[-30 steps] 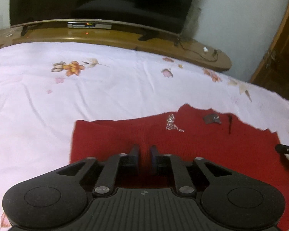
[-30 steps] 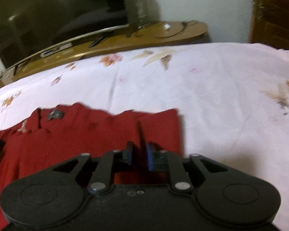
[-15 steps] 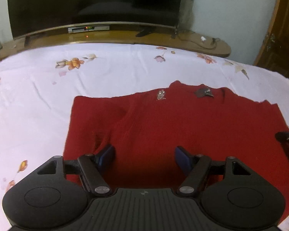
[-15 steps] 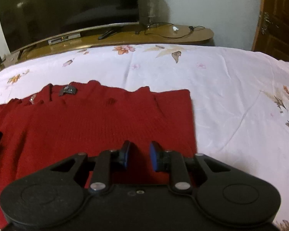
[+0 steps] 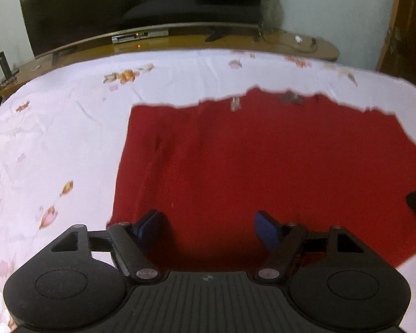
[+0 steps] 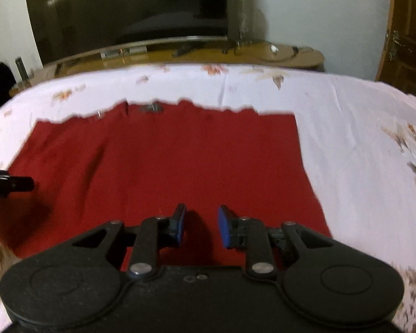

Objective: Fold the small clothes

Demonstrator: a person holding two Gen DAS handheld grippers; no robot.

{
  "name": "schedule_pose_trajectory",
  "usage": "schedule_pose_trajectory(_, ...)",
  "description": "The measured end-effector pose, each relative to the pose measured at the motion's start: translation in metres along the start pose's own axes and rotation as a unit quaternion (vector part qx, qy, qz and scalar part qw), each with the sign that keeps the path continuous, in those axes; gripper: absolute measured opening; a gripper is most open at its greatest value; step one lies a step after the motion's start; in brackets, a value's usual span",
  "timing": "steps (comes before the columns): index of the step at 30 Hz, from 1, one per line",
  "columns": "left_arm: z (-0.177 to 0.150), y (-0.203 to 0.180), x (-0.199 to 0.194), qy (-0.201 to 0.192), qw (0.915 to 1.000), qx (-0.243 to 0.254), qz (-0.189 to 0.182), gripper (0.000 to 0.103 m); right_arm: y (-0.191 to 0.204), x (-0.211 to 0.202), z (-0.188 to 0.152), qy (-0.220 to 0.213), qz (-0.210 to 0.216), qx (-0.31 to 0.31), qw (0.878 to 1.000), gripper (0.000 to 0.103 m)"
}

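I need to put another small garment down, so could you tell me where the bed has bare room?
The floral sheet lies bare left of the red garment, and again on its right side. A bare strip runs between the garment's far edge and the wooden TV stand. The middle is crowded: the garment and both grippers.

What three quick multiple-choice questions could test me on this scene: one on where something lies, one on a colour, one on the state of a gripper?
1. Where does the garment lie?
A. on the TV stand
B. on the floral sheet
C. on the floor

2. What colour is the garment?
A. red
B. blue
C. green

3. How do the left gripper jaws stand?
A. clamped on the sheet
B. shut empty
C. wide apart, holding nothing

Answers: 1 B, sheet shows around the cloth on three sides; 2 A, it is red in both views; 3 C, its blue pads stand far apart over flat cloth, having just been opening.
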State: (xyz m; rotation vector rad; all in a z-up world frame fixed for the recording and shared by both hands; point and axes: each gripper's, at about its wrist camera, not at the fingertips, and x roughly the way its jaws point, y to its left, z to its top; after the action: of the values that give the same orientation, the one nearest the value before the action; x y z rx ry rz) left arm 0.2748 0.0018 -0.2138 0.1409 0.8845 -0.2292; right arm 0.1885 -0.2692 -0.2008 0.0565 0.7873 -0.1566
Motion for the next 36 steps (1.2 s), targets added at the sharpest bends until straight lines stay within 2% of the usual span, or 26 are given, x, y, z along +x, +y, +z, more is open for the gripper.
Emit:
schedule_pose_trajectory(4, -0.007, -0.003, -0.001, -0.005, 0.9999, 0.013, 0.009, 0.075, -0.004, 0.005, -0.013, 0.011, -0.013, -0.002, 1.0, 0.025)
schedule_pose_trajectory(8, -0.003, 0.0, -0.01, -0.009, 0.9999, 0.007, 0.001, 0.075, -0.003, -0.008, -0.008, 0.005, -0.007, 0.017, 1.0, 0.028)
schedule_pose_trajectory(9, -0.001, 0.001, -0.013, -0.012, 0.9999, 0.005, 0.0, 0.078, -0.001, -0.012, -0.007, 0.001, -0.007, 0.018, 1.0, 0.028)
schedule_pose_trajectory(10, 0.0, 0.003, -0.015, -0.012, 0.9999, 0.001, 0.001, 0.091, 0.001, -0.016, -0.005, -0.003, -0.005, 0.019, 1.0, 0.03)
schedule_pose_trajectory(12, 0.003, 0.013, -0.022, -0.018, 0.9996, -0.02, -0.006, 0.102, 0.005, -0.021, -0.002, -0.008, 0.0, 0.022, 1.0, 0.032)
schedule_pose_trajectory(15, 0.009, 0.032, -0.028, -0.028, 0.9983, -0.047, -0.016, 0.102, 0.013, -0.027, 0.003, -0.015, 0.004, 0.023, 1.0, 0.034)
schedule_pose_trajectory(20, 0.017, 0.065, -0.018, -0.017, 0.9968, -0.077, -0.011, 0.102, 0.028, -0.026, 0.011, -0.017, 0.014, 0.025, 0.999, 0.035)
schedule_pose_trajectory(25, 0.016, 0.086, -0.005, -0.007, 0.9916, -0.118, -0.054, 0.102, 0.043, -0.019, 0.02, -0.018, 0.029, 0.032, 0.999, 0.036)
schedule_pose_trajectory(29, 0.015, 0.095, 0.009, 0.005, 0.983, -0.152, -0.103, 0.102, 0.056, -0.015, 0.024, -0.021, 0.042, 0.03, 0.998, 0.038)
schedule_pose_trajectory(34, 0.012, 0.105, 0.028, 0.016, 0.9702, -0.195, -0.143, 0.102, 0.064, -0.01, 0.028, -0.022, 0.059, 0.025, 0.998, 0.038)
schedule_pose_trajectory(36, 0.011, 0.103, 0.038, 0.021, 0.9681, -0.202, -0.147, 0.102, 0.064, -0.006, 0.029, -0.02, 0.065, 0.024, 0.997, 0.038)
